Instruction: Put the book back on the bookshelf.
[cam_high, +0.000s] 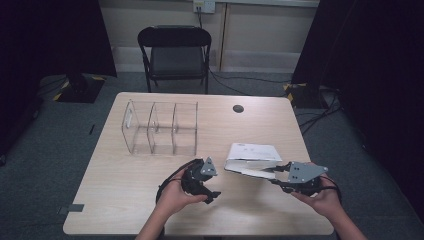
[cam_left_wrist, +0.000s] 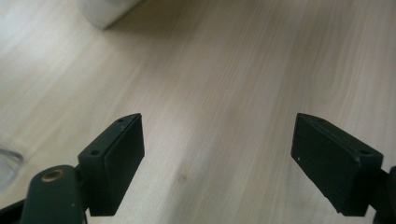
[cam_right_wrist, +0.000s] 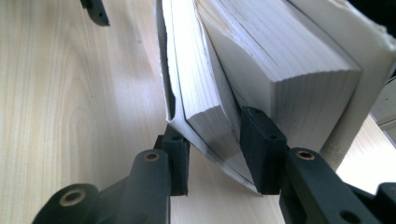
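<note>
Two tongs: right tongs (cam_right_wrist: 215, 161) pinch a wad of the book's (cam_high: 252, 151) pages — left tongs (cam_left_wrist: 217, 163) gape wide, empty.

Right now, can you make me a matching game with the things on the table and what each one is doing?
Things:
1. left gripper
2. right gripper
3. clear organizer
4. book

States:
A. pinched by black jaws
B. standing with three compartments
C. jaws wide apart over bare wood
D. closed on some pages

Pairs: 1-C, 2-D, 3-B, 4-A
</note>
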